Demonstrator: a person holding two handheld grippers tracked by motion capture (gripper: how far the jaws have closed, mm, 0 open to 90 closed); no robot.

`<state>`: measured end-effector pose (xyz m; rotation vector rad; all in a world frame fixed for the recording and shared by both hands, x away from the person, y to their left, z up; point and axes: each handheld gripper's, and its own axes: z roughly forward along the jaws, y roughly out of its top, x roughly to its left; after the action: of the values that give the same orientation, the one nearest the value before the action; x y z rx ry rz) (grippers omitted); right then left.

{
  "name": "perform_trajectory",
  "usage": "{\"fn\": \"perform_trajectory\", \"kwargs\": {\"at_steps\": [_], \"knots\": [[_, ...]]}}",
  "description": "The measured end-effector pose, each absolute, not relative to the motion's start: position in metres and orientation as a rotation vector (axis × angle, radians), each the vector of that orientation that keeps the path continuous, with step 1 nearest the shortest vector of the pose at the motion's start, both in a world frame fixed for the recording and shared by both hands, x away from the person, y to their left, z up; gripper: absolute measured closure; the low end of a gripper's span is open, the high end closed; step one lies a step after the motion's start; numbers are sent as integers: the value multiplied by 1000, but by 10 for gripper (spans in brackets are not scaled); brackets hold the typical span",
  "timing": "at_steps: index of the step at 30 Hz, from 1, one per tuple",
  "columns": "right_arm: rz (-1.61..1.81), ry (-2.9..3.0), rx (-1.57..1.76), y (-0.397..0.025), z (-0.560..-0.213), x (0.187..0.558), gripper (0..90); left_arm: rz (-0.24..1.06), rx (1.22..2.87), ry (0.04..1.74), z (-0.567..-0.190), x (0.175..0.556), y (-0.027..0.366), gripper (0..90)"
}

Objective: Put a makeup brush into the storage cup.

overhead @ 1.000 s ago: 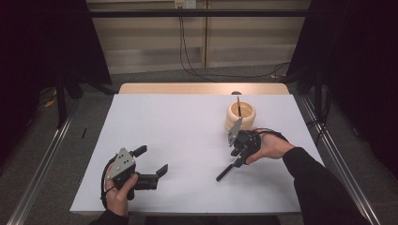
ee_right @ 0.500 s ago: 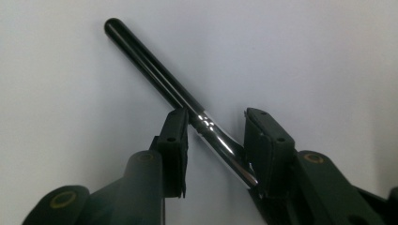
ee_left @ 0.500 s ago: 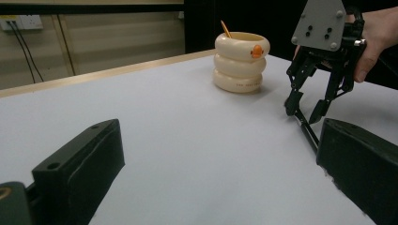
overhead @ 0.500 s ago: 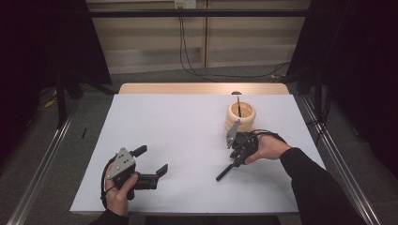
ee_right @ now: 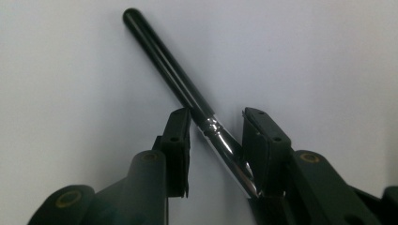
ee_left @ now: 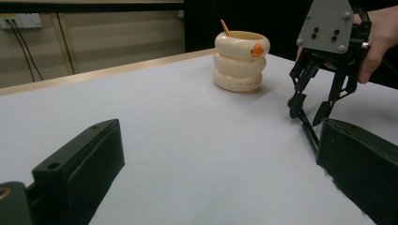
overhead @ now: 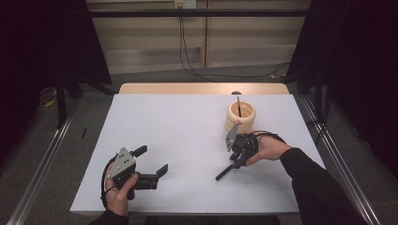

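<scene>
Jaws astride glossy black, chrome-necked pen

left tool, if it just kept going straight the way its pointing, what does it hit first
Probably the black pen lying on the white table, and the right tool poised over it. Both sit just inside the left tool's right jaw line. The cream holder lies farther back; depth is hard to judge.

Black-handled pen-like tool with shiny metal neck, lying flat and diagonal on the desk, just in front of the cream ringed cup.
</scene>
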<state>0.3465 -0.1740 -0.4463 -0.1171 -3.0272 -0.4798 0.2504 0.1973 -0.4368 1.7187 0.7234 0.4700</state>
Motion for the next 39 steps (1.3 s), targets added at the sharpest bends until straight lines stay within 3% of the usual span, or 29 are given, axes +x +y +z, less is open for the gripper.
{"fn": "perform_trajectory", "kwargs": {"at_steps": [3, 18, 39], "knots": [[-447, -3032, -110, -173, -450, 346, 682, 466, 1713, 727, -437, 251, 198, 11], [-460, -3045, -167, -173, -451, 347, 775, 462, 1720, 729, -438, 251, 198, 12], [-448, -3031, -317, -172, -450, 346, 783, 453, 1713, 725, -438, 251, 198, 13]]}}
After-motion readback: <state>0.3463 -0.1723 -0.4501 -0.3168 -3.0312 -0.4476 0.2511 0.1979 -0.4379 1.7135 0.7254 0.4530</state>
